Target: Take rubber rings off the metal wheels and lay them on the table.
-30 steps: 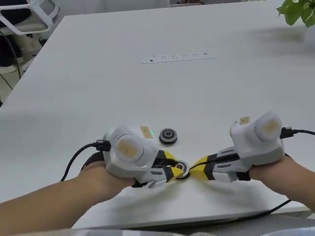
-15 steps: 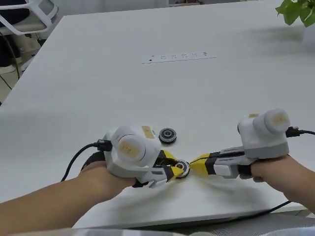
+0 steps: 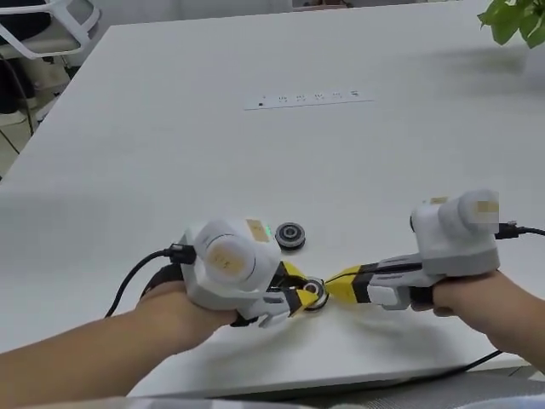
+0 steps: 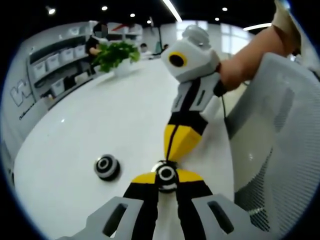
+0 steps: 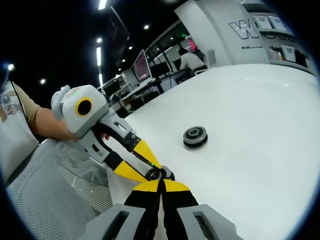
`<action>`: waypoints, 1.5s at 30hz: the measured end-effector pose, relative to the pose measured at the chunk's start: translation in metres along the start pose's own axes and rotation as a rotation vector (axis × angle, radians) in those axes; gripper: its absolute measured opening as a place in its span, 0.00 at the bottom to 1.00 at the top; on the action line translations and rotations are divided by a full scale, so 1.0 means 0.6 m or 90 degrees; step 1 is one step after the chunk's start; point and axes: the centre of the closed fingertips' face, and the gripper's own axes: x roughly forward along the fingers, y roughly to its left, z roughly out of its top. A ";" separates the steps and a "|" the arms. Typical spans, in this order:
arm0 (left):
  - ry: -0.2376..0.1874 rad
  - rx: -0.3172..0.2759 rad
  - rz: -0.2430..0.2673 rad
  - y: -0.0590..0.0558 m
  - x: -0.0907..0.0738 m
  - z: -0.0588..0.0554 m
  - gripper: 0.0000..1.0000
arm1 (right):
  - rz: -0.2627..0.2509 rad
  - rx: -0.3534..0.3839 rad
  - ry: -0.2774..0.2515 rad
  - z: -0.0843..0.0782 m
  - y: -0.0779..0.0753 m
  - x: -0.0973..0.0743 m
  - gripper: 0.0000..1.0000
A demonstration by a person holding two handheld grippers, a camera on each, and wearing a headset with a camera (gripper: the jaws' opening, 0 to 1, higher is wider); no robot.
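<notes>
A small metal wheel [image 3: 313,291] with a black rubber ring sits clamped between the yellow tips of my left gripper [image 3: 303,296], just above the near table edge. In the left gripper view the wheel [image 4: 166,175] faces the camera between the shut jaws of my left gripper [image 4: 166,179]. My right gripper [image 3: 332,288] comes in from the right with its jaws shut, their tips pinching the rim of the wheel [image 5: 159,174] at the ring. My right gripper [image 5: 161,183] meets the left gripper's yellow tips head-on. A second ringed wheel [image 3: 290,235] lies flat on the table behind them.
The white table [image 3: 255,162] stretches far back with a flush socket strip [image 3: 308,99] in the middle. A green plant [image 3: 515,19] stands at the far right corner, and a chair [image 3: 51,30] at the far left. Cables trail from both grippers.
My right gripper's body has shifted right and rolled while its tips stay at the wheel. The left gripper and both wheels have kept their places.
</notes>
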 end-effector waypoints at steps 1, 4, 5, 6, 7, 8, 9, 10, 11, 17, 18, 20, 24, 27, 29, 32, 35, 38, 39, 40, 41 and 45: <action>0.000 -0.001 0.000 0.000 0.000 0.000 0.13 | 0.002 -0.006 0.001 0.000 0.003 0.001 0.00; 0.000 0.000 0.001 0.000 0.000 0.000 0.13 | 0.005 -0.018 0.005 0.000 0.008 0.002 0.00; 0.000 0.000 0.001 0.000 0.000 0.000 0.13 | 0.006 -0.018 0.006 0.000 0.009 0.002 0.00; 0.000 0.000 0.001 0.000 0.000 0.000 0.13 | 0.008 -0.019 0.006 0.001 0.011 0.003 0.00; 0.000 0.001 0.000 0.000 0.000 0.000 0.13 | 0.010 -0.023 0.006 0.001 0.013 0.003 0.00; 0.000 0.002 0.000 0.000 0.000 0.000 0.13 | 0.013 -0.027 0.006 0.001 0.016 0.004 0.00; 0.001 0.002 0.000 0.000 0.000 0.000 0.13 | 0.015 -0.031 0.009 0.001 0.016 0.004 0.00; 0.001 0.002 -0.001 0.000 0.000 0.000 0.13 | 0.017 -0.036 0.011 0.001 0.016 0.004 0.00; 0.000 0.003 -0.001 0.000 0.000 0.000 0.13 | 0.019 -0.040 0.013 0.001 0.017 0.005 0.00; 0.000 0.003 -0.001 -0.001 0.000 0.000 0.13 | 0.023 -0.036 0.007 0.003 0.020 0.004 0.00; 0.001 0.003 -0.001 -0.001 0.000 0.000 0.13 | 0.026 -0.033 0.005 0.004 0.021 0.004 0.00; 0.000 0.004 -0.002 -0.001 0.000 0.000 0.13 | 0.032 -0.035 0.004 0.005 0.025 0.004 0.00; -0.001 0.004 -0.001 -0.001 0.000 0.000 0.13 | 0.059 -0.036 -0.003 0.011 0.041 0.004 0.00; -0.002 0.004 -0.001 -0.002 0.001 0.000 0.13 | 0.051 -0.034 -0.003 0.009 0.035 0.004 0.00; -0.003 0.004 -0.001 -0.002 0.000 0.000 0.13 | 0.040 -0.029 -0.005 0.006 0.027 0.002 0.00; -0.006 0.003 -0.003 -0.002 0.001 0.001 0.13 | 0.032 -0.025 -0.008 0.007 0.022 0.001 0.00; -0.010 0.000 -0.002 -0.002 0.000 0.001 0.13 | 0.027 -0.031 -0.003 0.005 0.019 0.001 0.00; -0.013 0.000 -0.006 -0.002 0.000 0.001 0.13 | 0.025 -0.032 -0.003 0.006 0.018 0.001 0.00; -0.012 0.001 -0.006 -0.003 0.000 0.001 0.14 | 0.024 -0.032 -0.003 0.006 0.017 0.000 0.00; -0.011 0.004 -0.006 -0.003 0.000 0.002 0.14 | 0.022 -0.031 -0.004 0.007 0.015 0.000 0.00; -0.010 0.005 -0.006 -0.003 0.001 0.002 0.14 | 0.021 -0.030 -0.005 0.007 0.014 0.000 0.00; -0.010 -0.007 -0.012 -0.004 -0.002 0.003 0.15 | 0.019 -0.031 -0.009 0.009 0.013 -0.003 0.00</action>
